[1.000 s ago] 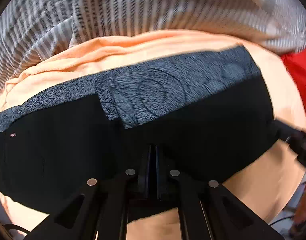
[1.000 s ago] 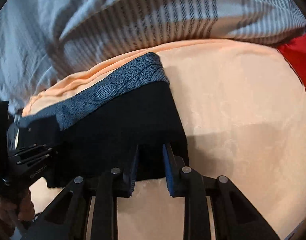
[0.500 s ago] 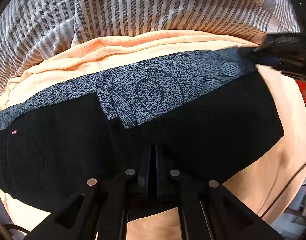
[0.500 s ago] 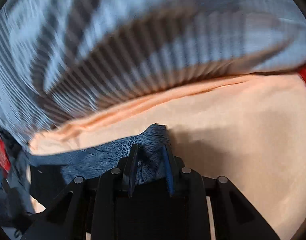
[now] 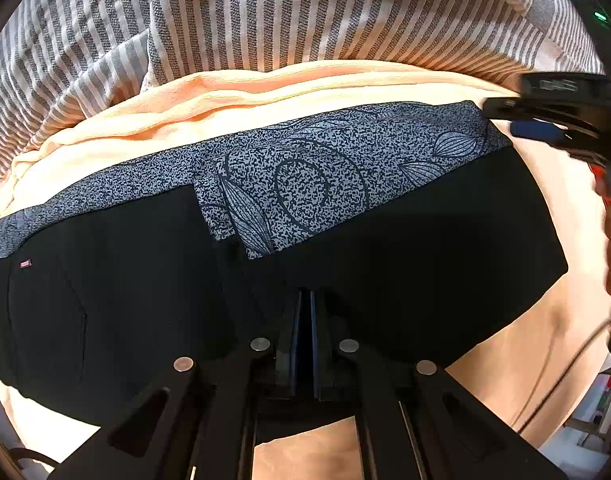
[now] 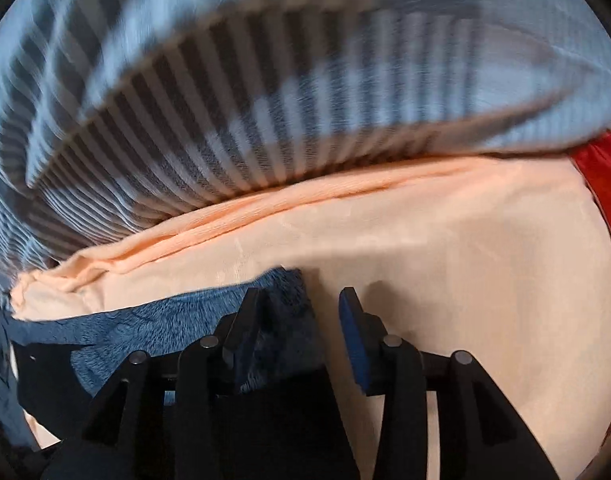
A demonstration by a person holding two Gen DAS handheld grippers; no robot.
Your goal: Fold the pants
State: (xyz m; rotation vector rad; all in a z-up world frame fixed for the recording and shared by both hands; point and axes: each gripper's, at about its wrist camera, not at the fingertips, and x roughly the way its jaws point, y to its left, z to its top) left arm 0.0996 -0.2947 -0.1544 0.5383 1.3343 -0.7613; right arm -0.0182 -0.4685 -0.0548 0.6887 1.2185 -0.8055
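Pants folded on the peach sheet, corner being let go

The left gripper stayed pinched shut on the pants; the right gripper was opening over their patterned waistband corner. Soft, limp, light knit: best taken by band or hem. The peach sheet lay beneath, striped bedding beyond.

A peach sheet covers the bed; a grey-and-white striped blanket lies bunched along its far edge. Red fabric shows at the sheet's right edge.
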